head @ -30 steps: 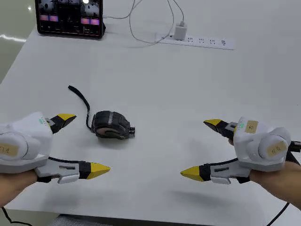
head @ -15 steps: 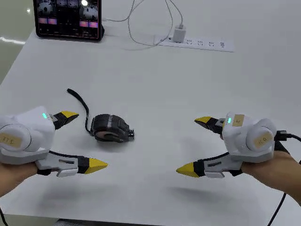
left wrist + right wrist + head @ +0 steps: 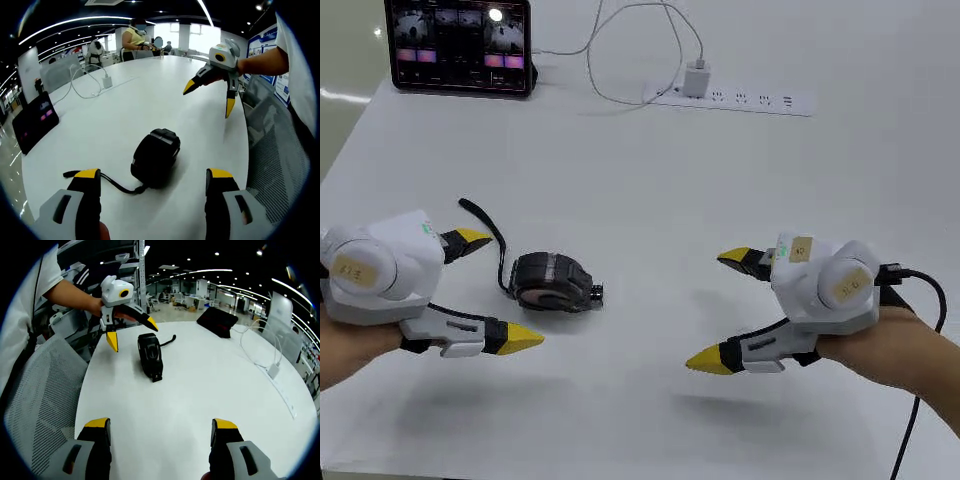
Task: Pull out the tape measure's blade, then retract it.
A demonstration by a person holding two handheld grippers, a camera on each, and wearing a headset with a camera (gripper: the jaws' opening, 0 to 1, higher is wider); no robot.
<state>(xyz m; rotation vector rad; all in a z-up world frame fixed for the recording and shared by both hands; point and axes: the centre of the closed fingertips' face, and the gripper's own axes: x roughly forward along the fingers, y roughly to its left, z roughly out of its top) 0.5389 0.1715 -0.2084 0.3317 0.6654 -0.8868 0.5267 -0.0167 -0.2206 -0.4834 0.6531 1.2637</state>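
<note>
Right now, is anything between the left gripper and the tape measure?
Nothing visible blocks it. The left gripper is open, and the tape measure lies just ahead of its jaws on bare table. Only the tape's own wrist strap trails close to one jaw.

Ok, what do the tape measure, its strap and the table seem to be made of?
The tape measure looks like matte black plastic, maybe rubber-gripped: dull highlights. The strap looks like thin black cord or woven band: limp, curved. The table is smooth white, probably laminate: faint sheen.

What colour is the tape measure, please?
The tape measure is black, clearest in the left gripper view.
</note>
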